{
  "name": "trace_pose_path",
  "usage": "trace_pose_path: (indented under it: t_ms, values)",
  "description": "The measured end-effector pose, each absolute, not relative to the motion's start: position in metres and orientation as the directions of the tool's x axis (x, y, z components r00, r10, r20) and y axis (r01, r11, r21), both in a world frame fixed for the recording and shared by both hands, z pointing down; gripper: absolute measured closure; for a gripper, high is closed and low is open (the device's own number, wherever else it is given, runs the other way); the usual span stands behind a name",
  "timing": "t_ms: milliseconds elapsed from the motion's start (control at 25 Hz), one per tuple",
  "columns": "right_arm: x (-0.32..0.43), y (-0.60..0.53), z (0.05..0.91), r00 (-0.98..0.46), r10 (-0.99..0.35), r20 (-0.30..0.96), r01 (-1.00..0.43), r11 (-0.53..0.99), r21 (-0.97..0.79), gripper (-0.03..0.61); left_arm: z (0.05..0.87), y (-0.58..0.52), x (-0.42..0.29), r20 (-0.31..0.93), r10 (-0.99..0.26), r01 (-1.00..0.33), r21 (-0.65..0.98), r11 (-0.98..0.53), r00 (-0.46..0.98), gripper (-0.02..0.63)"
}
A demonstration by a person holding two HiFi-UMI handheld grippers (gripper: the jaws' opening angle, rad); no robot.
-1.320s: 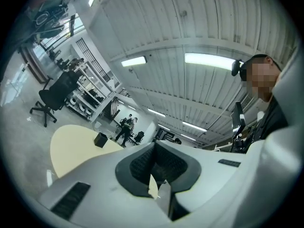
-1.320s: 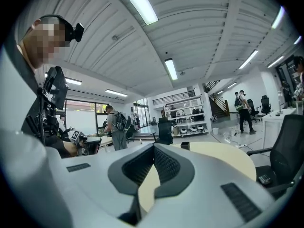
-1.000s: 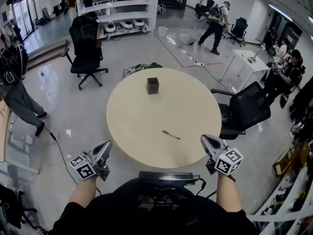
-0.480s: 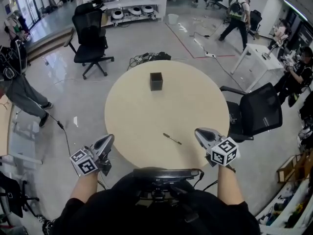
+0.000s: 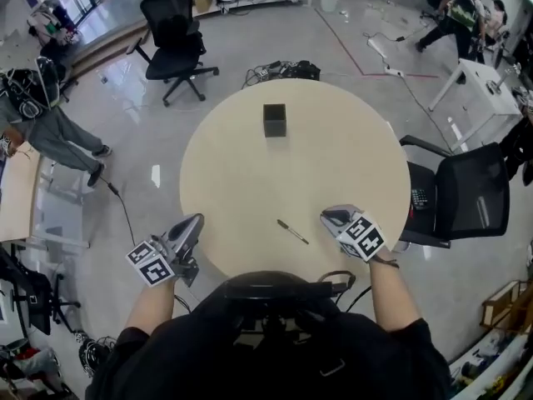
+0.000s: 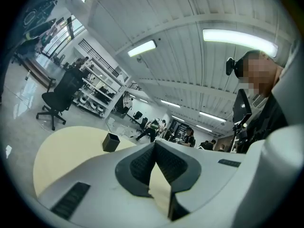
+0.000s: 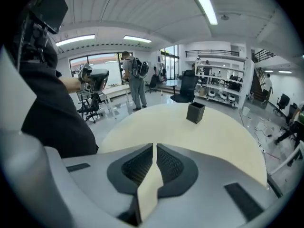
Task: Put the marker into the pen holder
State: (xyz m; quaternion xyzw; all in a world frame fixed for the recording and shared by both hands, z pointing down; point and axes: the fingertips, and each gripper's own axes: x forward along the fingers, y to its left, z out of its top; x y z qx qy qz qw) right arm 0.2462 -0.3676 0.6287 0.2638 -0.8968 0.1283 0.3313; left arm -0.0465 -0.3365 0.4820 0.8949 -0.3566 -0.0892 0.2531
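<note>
Jaws of the left gripper (image 5: 194, 222) and the right gripper (image 5: 327, 216) are both closed, tips together, with nothing between them. The thin dark marker (image 5: 292, 232) lies flat on the round cream table (image 5: 208, 173), between both grippers, touching neither. The black square pen holder (image 5: 274, 120) stands upright, well apart.
</note>
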Motion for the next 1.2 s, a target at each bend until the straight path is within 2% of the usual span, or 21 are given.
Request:
trace_pose_path:
  t_ms: [80, 480, 880, 1080, 1120, 1200]
  values:
    - [0.232, -0.365, 0.651, -0.624, -0.341, 0.703, -0.533, 0.843, -0.065, 0.532, 0.487, -0.343, -0.049, 0.033, -0.675, -0.59, 0.519, -0.619, 0.737, 0.614]
    - [0.172, -0.349, 0.768, -0.452, -0.17, 0.876, -0.481, 0.873, -0.079, 0.502, 0.512, -0.378, -0.08, 0.081, -0.573, -0.522, 0.529, -0.669, 0.816, 0.614]
    - [0.17, -0.342, 0.845, -0.236, -0.074, 0.969, -0.482, 0.875, -0.051, 0.502, 0.533, -0.39, -0.102, 0.1, -0.566, -0.517, 0.56, -0.647, 0.818, 0.614]
    - [0.171, -0.341, 0.849, -0.243, -0.075, 0.967, -0.495, 0.867, -0.057, 0.504, 0.547, -0.394, -0.109, 0.105, -0.579, -0.521, 0.585, -0.622, 0.809, 0.614]
    - [0.17, -0.341, 0.849, -0.243, -0.076, 0.967, -0.49, 0.87, -0.055, 0.529, 0.549, -0.394, -0.108, 0.104, -0.58, -0.52, 0.589, -0.618, 0.808, 0.615]
    - [0.171, -0.342, 0.849, -0.245, -0.076, 0.967, -0.484, 0.873, -0.054, 0.532, 0.551, -0.396, -0.105, 0.1, -0.58, -0.517, 0.594, -0.617, 0.808, 0.614]
